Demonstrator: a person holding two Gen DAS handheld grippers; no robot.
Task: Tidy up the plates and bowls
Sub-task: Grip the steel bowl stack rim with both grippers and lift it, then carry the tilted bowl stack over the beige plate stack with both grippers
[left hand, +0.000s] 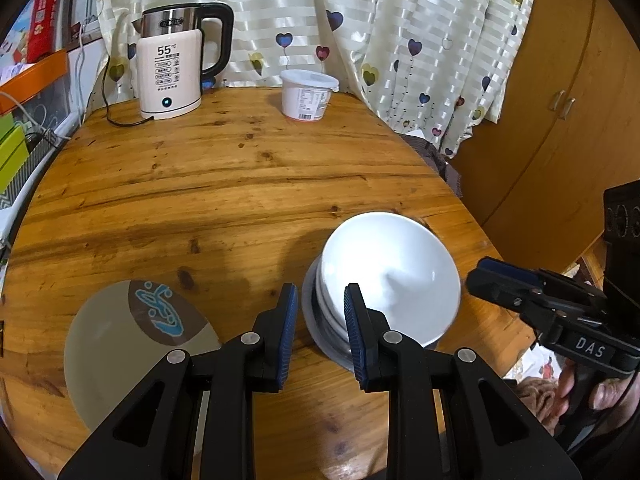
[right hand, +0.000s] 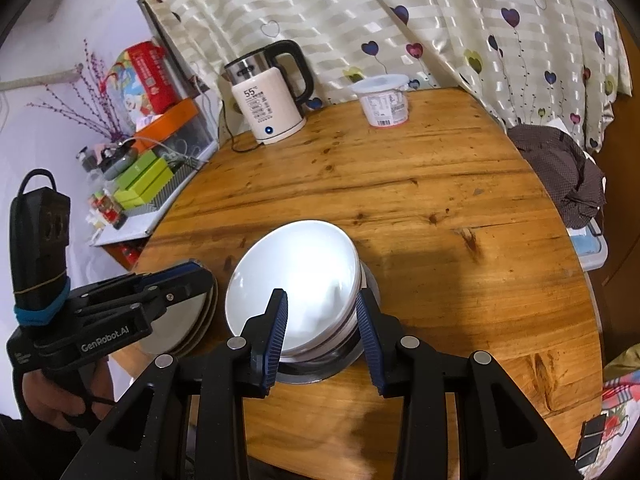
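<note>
Warm indoor light, soft shadows, fisheye-warped edges

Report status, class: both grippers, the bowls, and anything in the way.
Left gripper open, empty, between plates and bowl stack. Right gripper open, jaws astride the stack's near side, no clear grip. Top bowl sits tilted. Kettle and tub far back, clear.

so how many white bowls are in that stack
3 at least: a tilted top bowl and two rims nested under it, stacked on a metal plate near the table's front edge. More may be hidden inside.
</note>
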